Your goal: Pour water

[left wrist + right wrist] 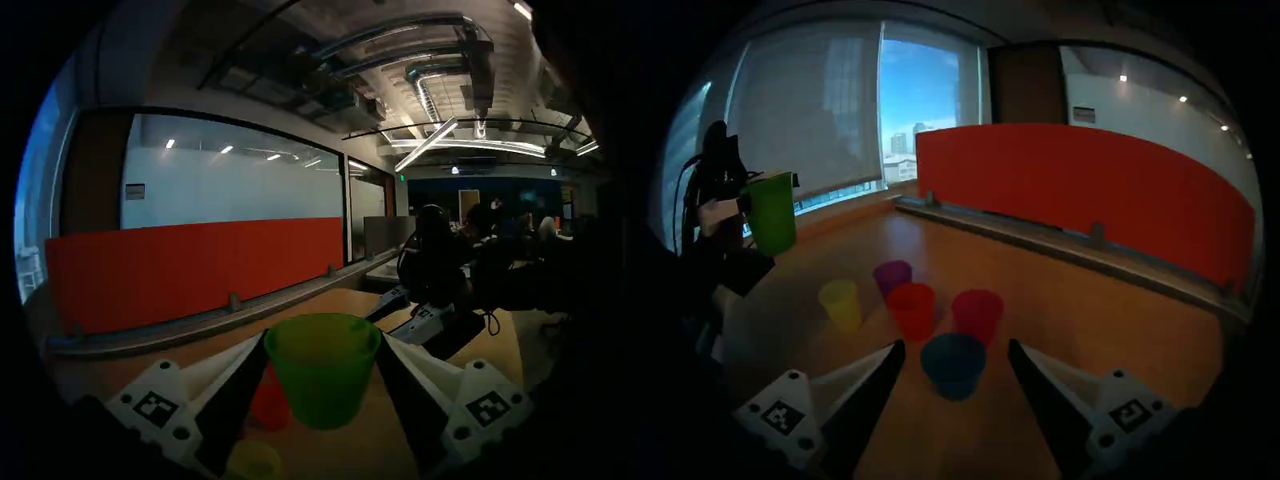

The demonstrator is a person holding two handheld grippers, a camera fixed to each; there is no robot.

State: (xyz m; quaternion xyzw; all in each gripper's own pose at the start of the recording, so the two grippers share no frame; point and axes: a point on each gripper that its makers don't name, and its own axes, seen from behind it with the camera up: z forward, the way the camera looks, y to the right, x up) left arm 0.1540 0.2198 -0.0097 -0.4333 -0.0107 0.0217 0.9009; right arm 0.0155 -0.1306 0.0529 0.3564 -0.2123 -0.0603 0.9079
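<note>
Left gripper point(322, 346) clamped on green cup point(324, 382), held aloft. Right gripper point(954, 348) spread apart, blue cup point(953, 368) standing between its fingers. Red cup point(911, 309) just behind blue cup.

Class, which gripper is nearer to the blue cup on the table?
Right. The right gripper sits low with the blue cup between its open fingers; the left gripper holds a green cup raised farther off, past the yellow cup.
</note>
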